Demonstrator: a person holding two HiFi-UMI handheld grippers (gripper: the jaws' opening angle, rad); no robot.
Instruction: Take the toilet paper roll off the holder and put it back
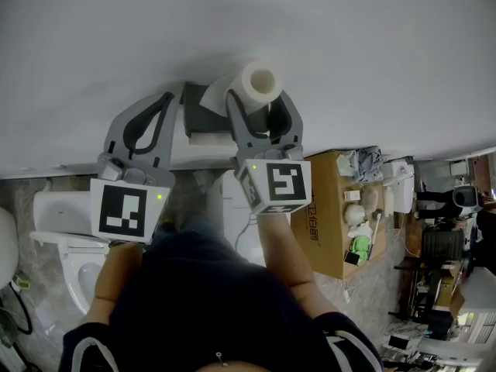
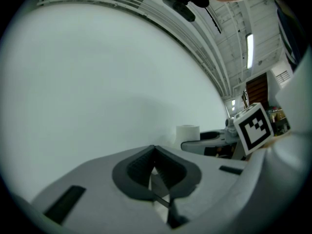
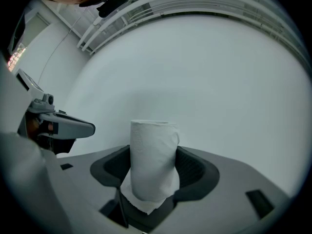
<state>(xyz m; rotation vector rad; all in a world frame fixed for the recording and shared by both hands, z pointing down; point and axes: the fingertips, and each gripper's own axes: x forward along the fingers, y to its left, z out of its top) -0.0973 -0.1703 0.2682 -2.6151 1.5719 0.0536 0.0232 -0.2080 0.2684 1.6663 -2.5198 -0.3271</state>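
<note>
One toilet paper roll (image 3: pixel 152 162) is clamped between the wide-set jaws of the right gripper (image 1: pixel 262 113), just right of the single dark wall holder (image 1: pixel 203 121). The left gripper (image 2: pixel 155 150), jaws together and empty, hovers left of the holder. One toilet (image 1: pixel 66 215) sits at the near left.

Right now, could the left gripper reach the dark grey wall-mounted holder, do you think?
Probably yes: the left gripper, shut and empty, is beside the dark grey holder with nothing between; the right gripper holds the white toilet paper roll.
</note>
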